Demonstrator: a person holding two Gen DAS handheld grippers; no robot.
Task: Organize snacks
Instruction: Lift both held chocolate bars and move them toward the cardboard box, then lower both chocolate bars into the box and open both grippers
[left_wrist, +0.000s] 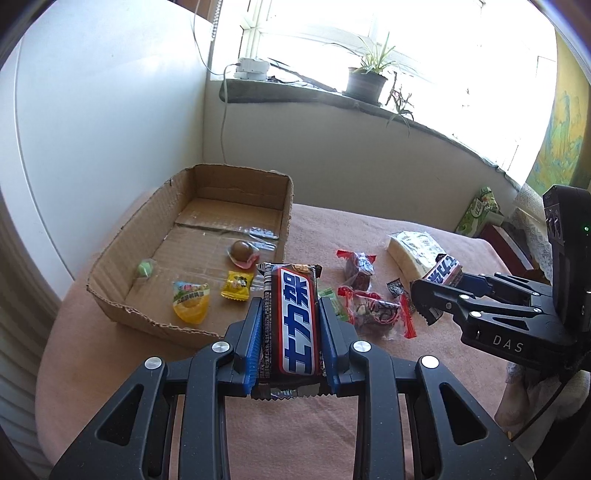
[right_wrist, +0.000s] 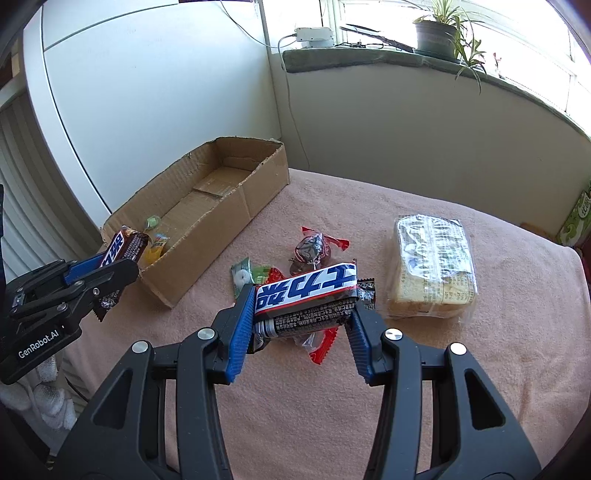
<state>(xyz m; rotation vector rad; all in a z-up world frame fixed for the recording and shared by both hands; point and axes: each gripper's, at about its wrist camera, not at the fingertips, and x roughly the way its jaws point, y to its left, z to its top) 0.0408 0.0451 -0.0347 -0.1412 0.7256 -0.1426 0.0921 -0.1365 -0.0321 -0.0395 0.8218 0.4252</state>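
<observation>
My left gripper (left_wrist: 290, 314) is shut on a brown, red and blue chocolate bar (left_wrist: 291, 325), held lengthwise just right of the cardboard box (left_wrist: 147, 317); it also shows in the right wrist view (right_wrist: 110, 273). My right gripper (right_wrist: 299, 321) is shut on a second chocolate bar (right_wrist: 310, 295), held crosswise above loose snacks; it also shows in the left wrist view (left_wrist: 432, 295). The box holds a yellow jelly cup (left_wrist: 190, 302), a yellow candy (left_wrist: 236, 286), a green candy (left_wrist: 146, 267) and a brown ball sweet (left_wrist: 242, 251).
On the pink cloth lie red-wrapped snacks (left_wrist: 373, 310), a green packet (right_wrist: 242, 275) and a wrapped bread loaf (right_wrist: 432, 266). A green carton (left_wrist: 476, 212) stands at the far right. A windowsill with a potted plant (left_wrist: 367, 81) runs behind.
</observation>
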